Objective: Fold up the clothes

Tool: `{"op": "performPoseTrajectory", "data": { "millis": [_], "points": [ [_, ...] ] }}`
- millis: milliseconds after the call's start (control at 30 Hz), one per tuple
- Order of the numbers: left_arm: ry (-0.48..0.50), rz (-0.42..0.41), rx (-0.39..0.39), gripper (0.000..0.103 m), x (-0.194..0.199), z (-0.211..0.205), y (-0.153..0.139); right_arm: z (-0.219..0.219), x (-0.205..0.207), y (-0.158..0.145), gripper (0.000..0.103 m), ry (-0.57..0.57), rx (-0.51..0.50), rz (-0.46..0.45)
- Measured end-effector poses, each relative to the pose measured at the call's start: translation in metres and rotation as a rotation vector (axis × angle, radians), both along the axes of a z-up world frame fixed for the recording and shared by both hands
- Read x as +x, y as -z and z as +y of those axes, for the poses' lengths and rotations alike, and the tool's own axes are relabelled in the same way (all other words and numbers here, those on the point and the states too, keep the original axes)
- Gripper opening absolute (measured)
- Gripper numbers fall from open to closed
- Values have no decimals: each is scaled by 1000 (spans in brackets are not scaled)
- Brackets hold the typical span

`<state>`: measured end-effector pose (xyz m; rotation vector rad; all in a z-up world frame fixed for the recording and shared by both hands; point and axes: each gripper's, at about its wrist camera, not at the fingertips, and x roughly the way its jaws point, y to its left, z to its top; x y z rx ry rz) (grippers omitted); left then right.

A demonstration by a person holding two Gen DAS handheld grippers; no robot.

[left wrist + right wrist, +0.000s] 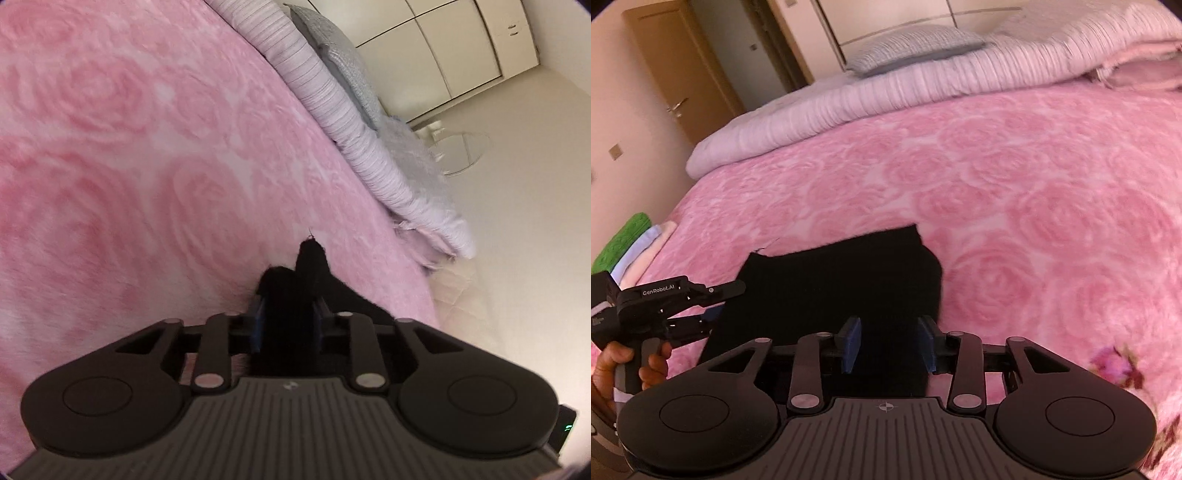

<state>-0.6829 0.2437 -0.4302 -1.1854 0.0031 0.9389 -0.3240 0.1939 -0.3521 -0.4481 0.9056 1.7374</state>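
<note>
A black garment (846, 280) lies on the pink rose-patterned blanket (1015, 177). My left gripper (286, 325) is shut on the garment's edge (310, 266); black cloth fills the gap between its blue pads. It also shows in the right wrist view (714, 314) at the garment's left side, held by a hand. My right gripper (890, 345) hovers over the garment's near part with its blue pads (851, 345) apart and black cloth between and beneath them. I cannot tell whether the pads touch the cloth.
A folded striped white duvet (849, 99) and a grey pillow (916, 48) lie along the far side of the bed. A stack of folded green, blue and pink cloths (631, 243) sits at the left bed edge. A wooden door (683, 70) and wardrobes stand beyond.
</note>
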Motion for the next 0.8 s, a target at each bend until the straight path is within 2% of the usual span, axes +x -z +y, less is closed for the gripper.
{"op": "performPoseTrajectory", "data": {
  "millis": [100,167,233,267,367,467,533,633,733,800],
  "points": [
    [68,-31,93,18,10,1,-9,-2,6,2,38,14,-2,18],
    [100,-45,116,18,16,4,-11,-3,7,2,38,14,3,24],
    [77,47,82,18,16,9,-6,-2,6,4,38,9,4,28],
    [66,64,64,18,14,11,-2,-2,6,4,38,9,3,29],
    [31,3,22,22,3,4,8,-2,5,6,38,3,1,34],
    [8,29,5,31,1,-5,1,-2,4,5,38,-1,-3,32],
    [-22,50,9,31,-2,-17,-8,-5,2,0,38,-3,0,26],
    [-74,126,30,28,-10,-50,-26,-19,3,-10,38,-22,29,21],
    [-57,223,75,26,-3,-89,-50,-36,2,-16,38,-45,42,10],
    [-29,259,109,26,4,-113,-63,-48,-1,-17,38,-66,27,-15]
  ]
}}
